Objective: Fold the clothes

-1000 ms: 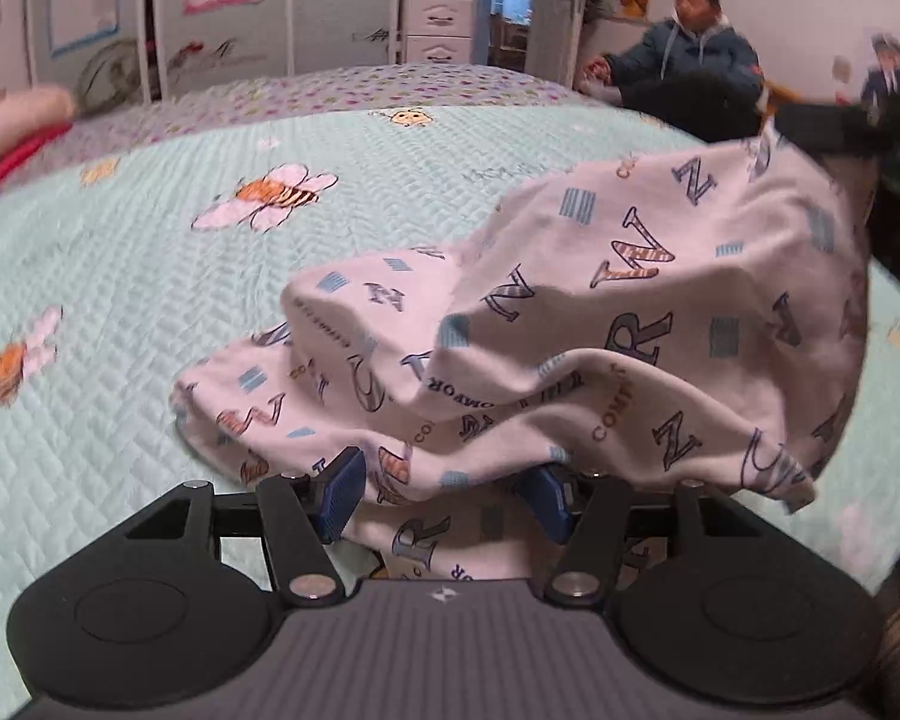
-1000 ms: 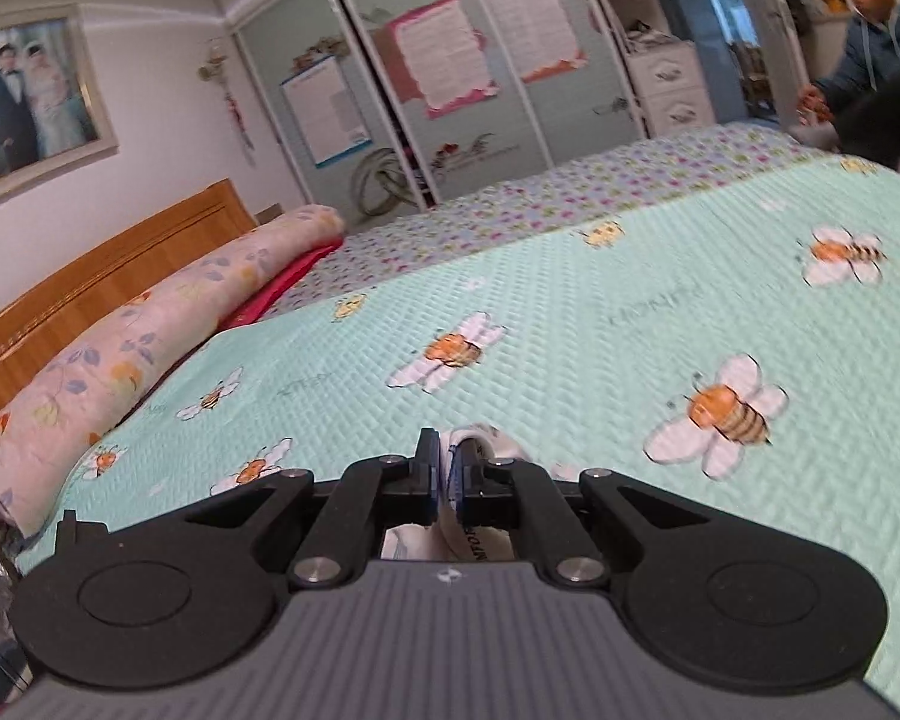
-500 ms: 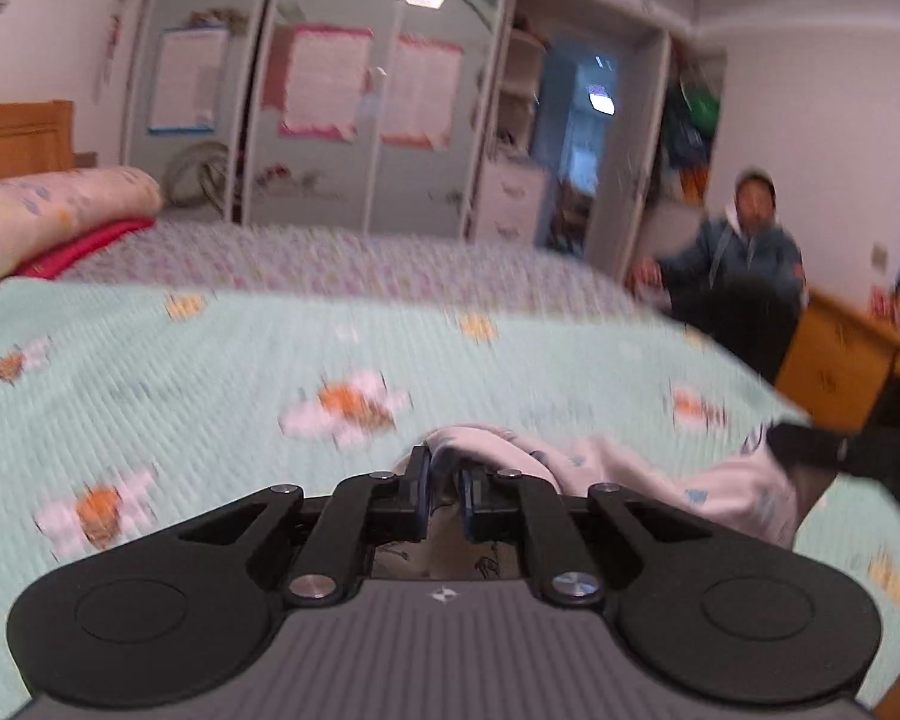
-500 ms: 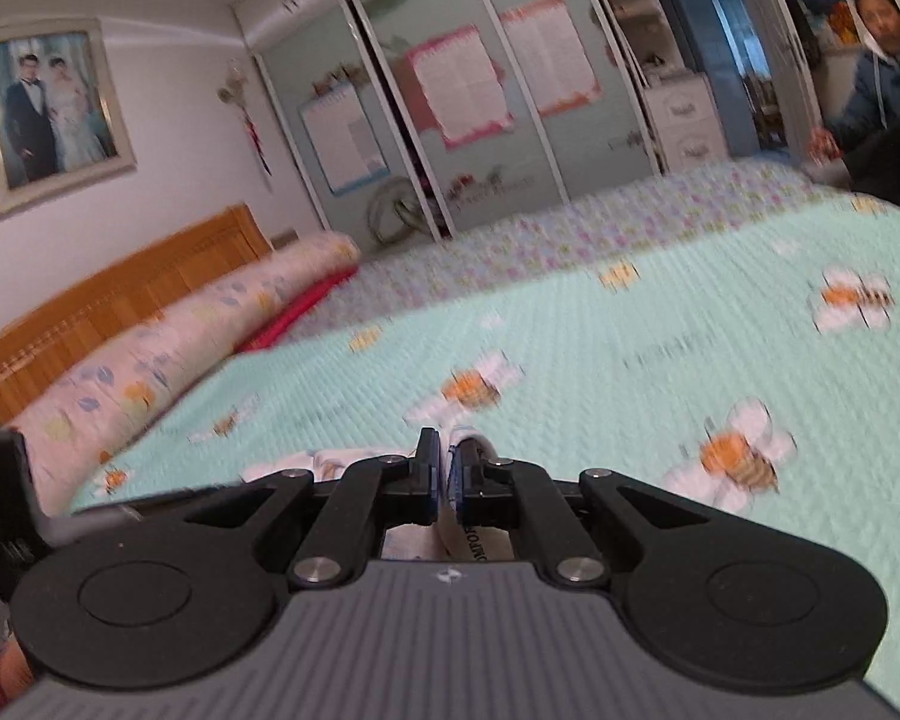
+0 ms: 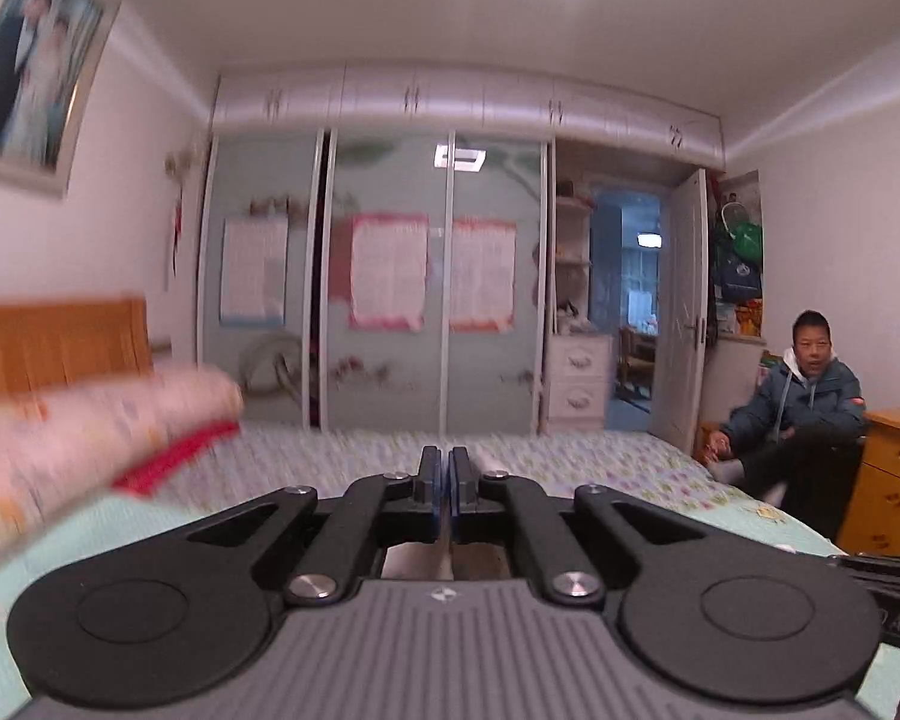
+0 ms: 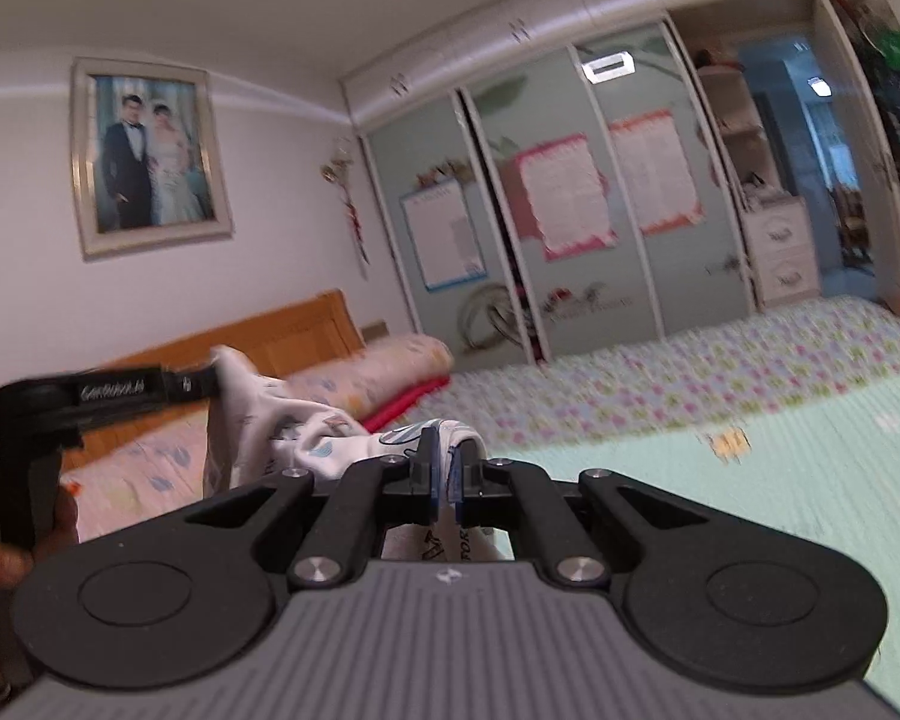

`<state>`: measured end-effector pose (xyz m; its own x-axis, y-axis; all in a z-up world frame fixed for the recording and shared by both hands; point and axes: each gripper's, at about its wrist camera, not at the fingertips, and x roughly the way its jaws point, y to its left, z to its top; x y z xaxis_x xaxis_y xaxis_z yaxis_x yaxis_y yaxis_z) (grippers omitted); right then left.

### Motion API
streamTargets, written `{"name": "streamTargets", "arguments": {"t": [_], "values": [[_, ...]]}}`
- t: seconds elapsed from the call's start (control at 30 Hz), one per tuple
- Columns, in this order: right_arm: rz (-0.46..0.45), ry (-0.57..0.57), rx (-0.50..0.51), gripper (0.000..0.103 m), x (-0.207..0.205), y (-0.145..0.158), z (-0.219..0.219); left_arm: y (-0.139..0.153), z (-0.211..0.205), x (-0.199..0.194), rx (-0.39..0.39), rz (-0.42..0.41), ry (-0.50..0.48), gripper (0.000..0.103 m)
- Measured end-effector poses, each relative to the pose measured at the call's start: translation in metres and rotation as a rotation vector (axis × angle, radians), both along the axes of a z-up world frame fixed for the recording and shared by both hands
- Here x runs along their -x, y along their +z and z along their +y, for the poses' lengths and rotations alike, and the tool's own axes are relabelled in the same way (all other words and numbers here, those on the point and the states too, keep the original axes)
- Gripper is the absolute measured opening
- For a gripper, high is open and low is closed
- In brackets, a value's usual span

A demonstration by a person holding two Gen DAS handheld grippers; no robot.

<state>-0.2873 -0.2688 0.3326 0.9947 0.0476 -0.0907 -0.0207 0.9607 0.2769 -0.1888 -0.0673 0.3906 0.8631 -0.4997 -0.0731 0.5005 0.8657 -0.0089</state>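
Above the bee-print bed (image 6: 750,420), both tongs, left (image 5: 444,495) and right (image 6: 444,483), had risen within a second, each clamped on the lettered garment (image 6: 282,426), now stretched aloft between them, probably being spread for a fold.

Printed on cloth (image 6: 450,549) under right tool (image 6: 444,468): letters "FOR", partly hidden. On left tool (image 6: 210,384), seen sideways: a white brand word, too blurred to read. On right tool (image 5: 897,621) at frame edge: "DAS", cut off. Wardrobe posters (image 6: 561,195): unreadable.
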Motion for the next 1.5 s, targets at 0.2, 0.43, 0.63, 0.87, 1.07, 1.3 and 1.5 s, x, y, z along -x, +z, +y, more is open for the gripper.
{"name": "streamTargets", "arguments": {"t": [0.2, 0.43, 0.63, 0.87, 1.07, 1.3, 1.5], "values": [[-0.009, 0.003, 0.048, 0.003, -0.017, 0.021, 0.0, 0.007, -0.002, -0.001, -0.017, 0.045, -0.058, 0.001], [0.171, -0.006, 0.062, 0.003, -0.023, -0.048, -0.012, -0.1, -0.008, 0.003, -0.144, 0.277, -0.163, 0.005], [0.385, -0.115, -0.004, 0.003, -0.012, -0.134, -0.05, -0.215, -0.014, -0.003, -0.184, 0.572, -0.215, 0.005], [0.537, -0.165, -0.037, 0.012, 0.037, -0.195, -0.076, -0.291, -0.031, 0.004, -0.184, 0.748, -0.226, 0.018], [0.556, -0.282, -0.084, 0.051, 0.079, -0.208, -0.092, -0.307, -0.041, 0.01, -0.178, 0.82, -0.203, 0.033], [0.63, -0.2, -0.013, 0.071, 0.092, -0.201, -0.05, -0.309, -0.048, 0.025, -0.305, 0.892, -0.107, 0.057], [0.853, -0.136, 0.022, 0.078, 0.07, -0.226, -0.013, -0.3, -0.054, 0.038, -0.398, 0.902, -0.054, 0.057]]}}
